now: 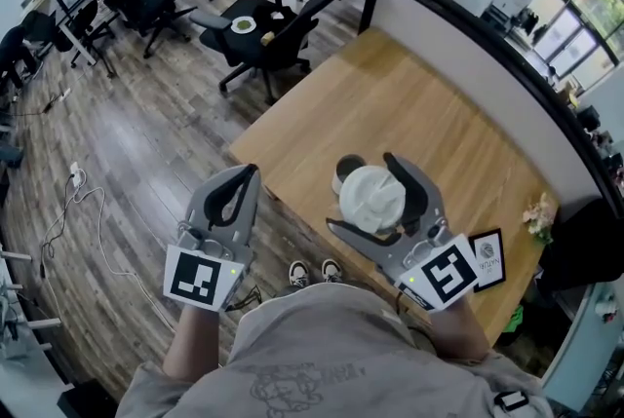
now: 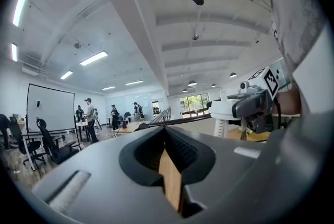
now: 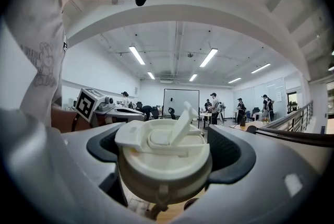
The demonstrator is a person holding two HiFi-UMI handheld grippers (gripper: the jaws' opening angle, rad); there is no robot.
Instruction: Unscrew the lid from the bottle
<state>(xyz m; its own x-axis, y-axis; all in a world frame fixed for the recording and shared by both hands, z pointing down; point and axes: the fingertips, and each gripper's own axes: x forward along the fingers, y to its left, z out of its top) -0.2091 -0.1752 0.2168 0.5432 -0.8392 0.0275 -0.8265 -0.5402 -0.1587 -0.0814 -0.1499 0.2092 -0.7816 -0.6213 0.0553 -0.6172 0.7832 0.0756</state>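
My right gripper (image 1: 363, 194) is shut on a white lid (image 1: 371, 197) with a flip cap, held over the wooden table (image 1: 390, 104). In the right gripper view the lid (image 3: 163, 154) fills the space between both ribbed pads, its flip cap tilted up. A round rim, likely the bottle (image 1: 343, 174), peeks out behind the lid's left side; the rest is hidden. My left gripper (image 1: 252, 171) is shut and empty, held off the table's left edge over the floor. In the left gripper view its jaws (image 2: 166, 131) meet, with the right gripper (image 2: 250, 105) and lid (image 2: 225, 108) to their right.
A black card (image 1: 489, 258) lies at the table's near right, with a small bunch of flowers (image 1: 538, 211) behind it. A partition wall (image 1: 468, 65) runs along the table's far side. Black office chairs (image 1: 268, 31) stand on the wooden floor beyond the table's corner.
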